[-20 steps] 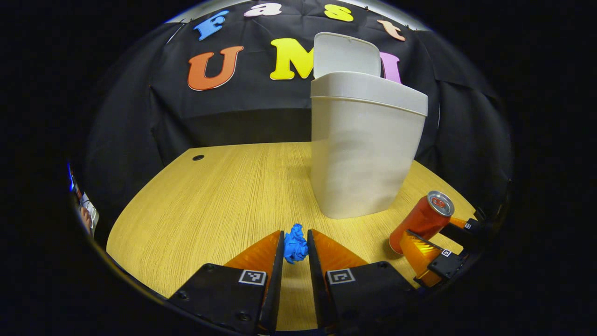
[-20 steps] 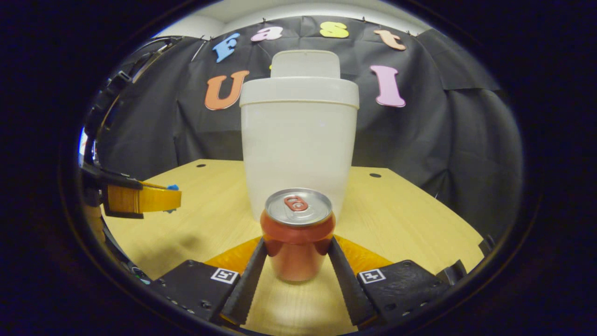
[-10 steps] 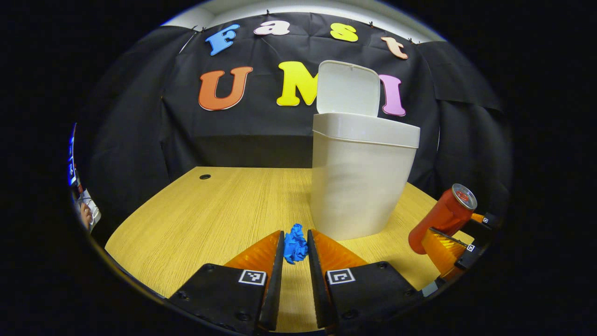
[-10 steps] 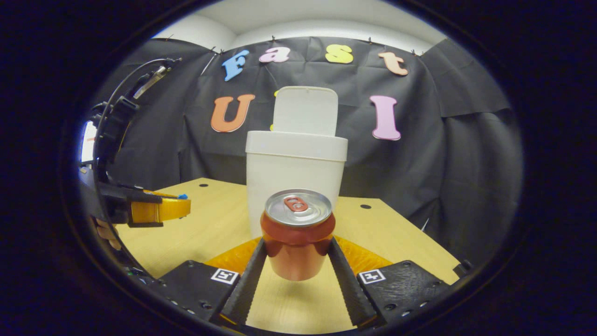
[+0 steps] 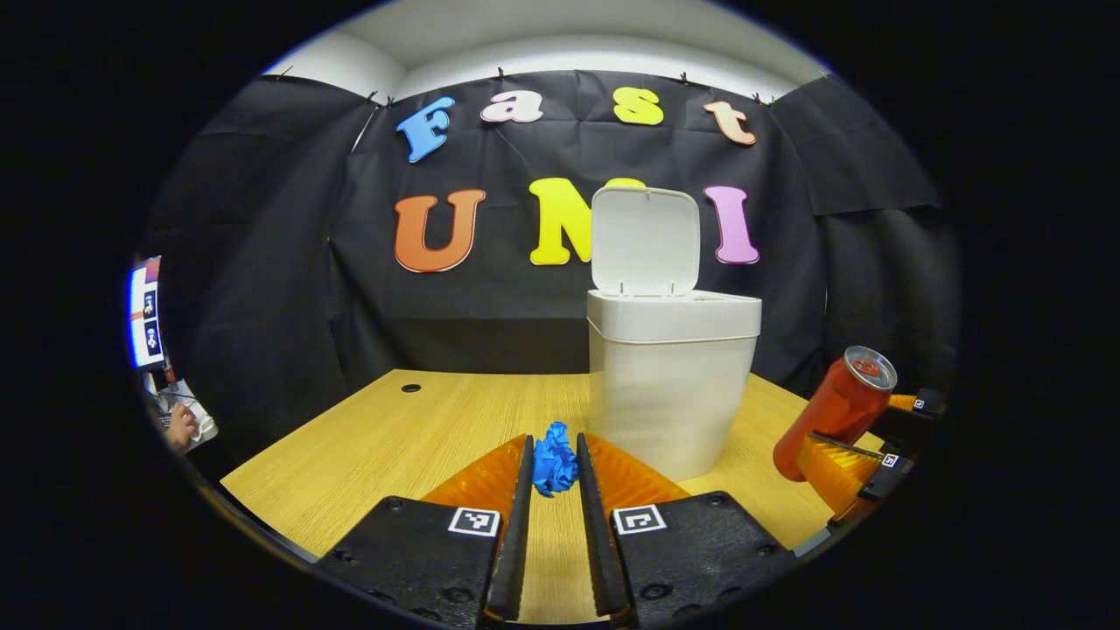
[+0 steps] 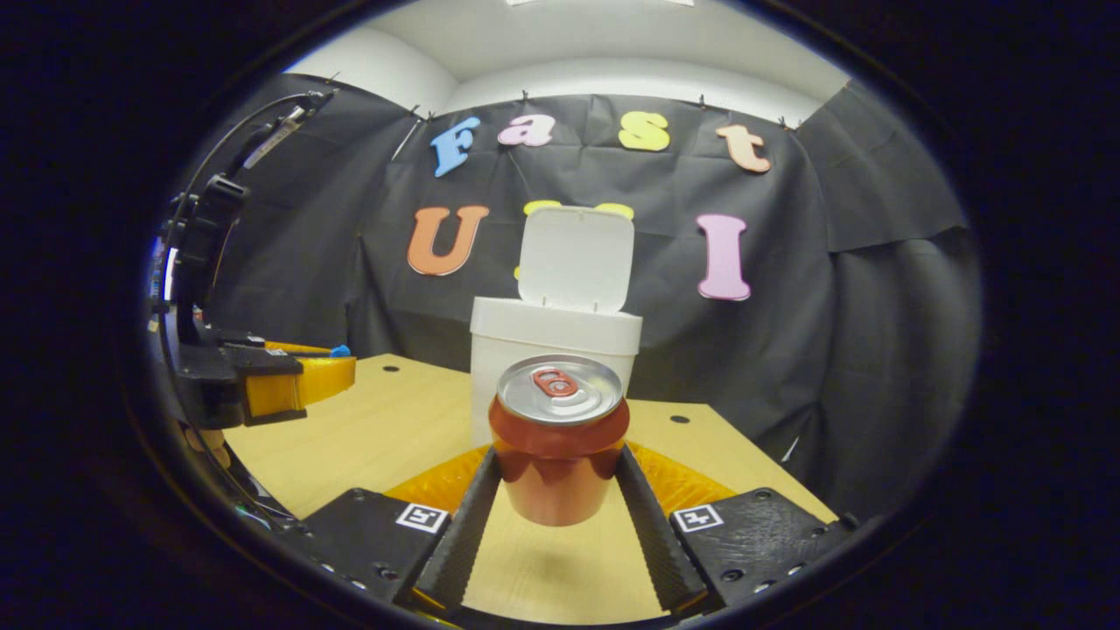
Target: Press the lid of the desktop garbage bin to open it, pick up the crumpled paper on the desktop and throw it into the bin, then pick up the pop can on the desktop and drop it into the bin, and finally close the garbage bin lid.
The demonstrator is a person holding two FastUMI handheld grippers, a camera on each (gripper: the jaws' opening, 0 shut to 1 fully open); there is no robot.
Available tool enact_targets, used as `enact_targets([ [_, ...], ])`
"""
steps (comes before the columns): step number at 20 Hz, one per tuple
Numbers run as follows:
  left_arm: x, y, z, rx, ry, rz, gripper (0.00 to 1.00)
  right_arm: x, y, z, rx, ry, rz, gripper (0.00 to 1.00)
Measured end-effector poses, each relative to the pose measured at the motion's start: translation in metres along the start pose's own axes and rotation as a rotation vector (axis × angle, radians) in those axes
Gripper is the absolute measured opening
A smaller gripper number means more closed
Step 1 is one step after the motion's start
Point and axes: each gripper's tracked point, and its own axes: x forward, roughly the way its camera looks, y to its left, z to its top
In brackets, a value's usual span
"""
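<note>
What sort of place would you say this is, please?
Probably a recording booth, not a home: black cloth wall behind a bare wooden desktop, holding one white bin, lid up.

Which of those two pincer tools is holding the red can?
The right gripper: its fingers clamp the red can above the table. The left gripper pinches the blue paper instead.

Glossy metal pop can (image 6: 557, 446), matt plastic bin (image 5: 669, 385), wood-grain desktop (image 5: 420, 437), seemingly crumpled paper (image 5: 555, 458).
</note>
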Motion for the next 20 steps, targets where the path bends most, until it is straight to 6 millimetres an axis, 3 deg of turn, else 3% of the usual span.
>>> enact_targets([
  [4,-0.002,-0.007,0.016,-0.008,-0.052,0.016,0.33,0.000,-0.001,0.009,-0.027,-0.011,0.040,0.79],
  [9,0.017,-0.011,0.044,0.003,-0.083,0.048,0.33,-0.008,-0.004,0.006,-0.007,-0.007,0.097,0.78],
  [13,0.051,-0.030,0.094,-0.013,-0.153,0.035,0.36,-0.015,-0.015,-0.004,0.008,0.000,0.105,0.78],
  [16,0.076,-0.055,0.127,-0.035,-0.209,-0.006,0.33,-0.021,-0.026,-0.002,0.053,-0.003,0.105,0.78],
  [20,0.110,-0.090,0.137,-0.059,-0.205,-0.091,0.33,-0.023,-0.048,-0.003,0.058,-0.017,0.083,0.79],
])
